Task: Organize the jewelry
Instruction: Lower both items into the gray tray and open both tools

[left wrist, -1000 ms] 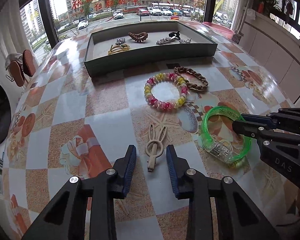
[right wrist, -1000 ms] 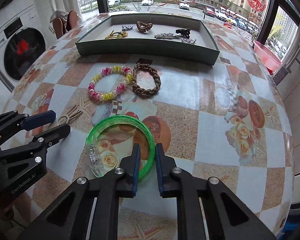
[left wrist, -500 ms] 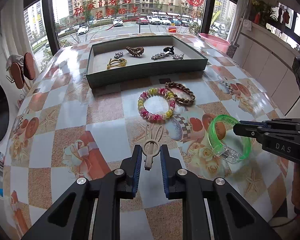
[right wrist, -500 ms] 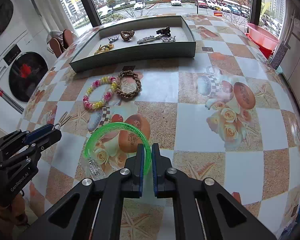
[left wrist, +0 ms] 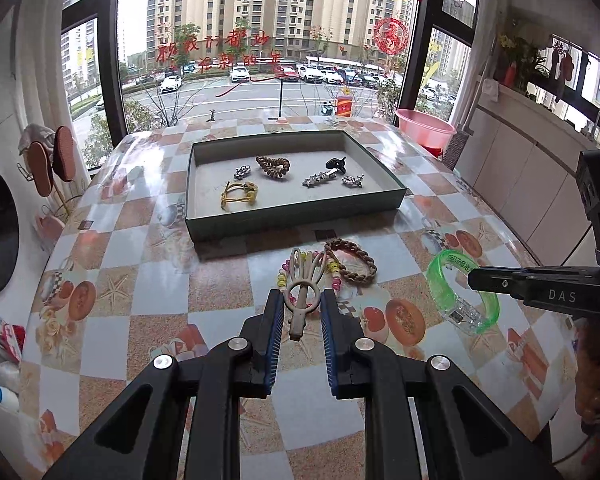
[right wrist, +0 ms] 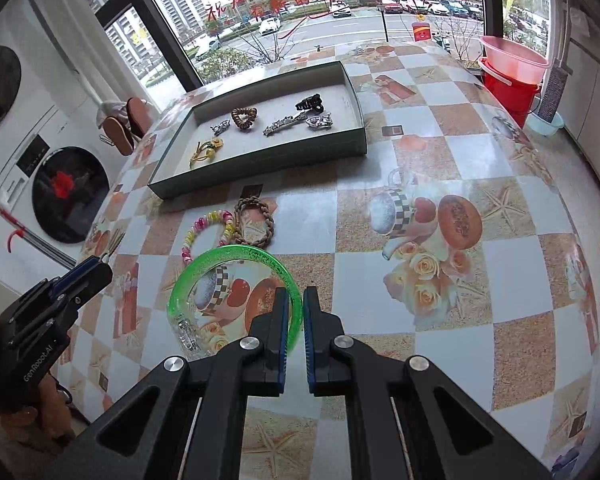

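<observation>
Translucent glossy plastic bangle (right wrist: 236, 264), glossy tablecloth (right wrist: 440, 160)

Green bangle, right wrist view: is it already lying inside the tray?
No. The green bangle is clamped by its rim in the right gripper over the table, well short of the tray.
</observation>
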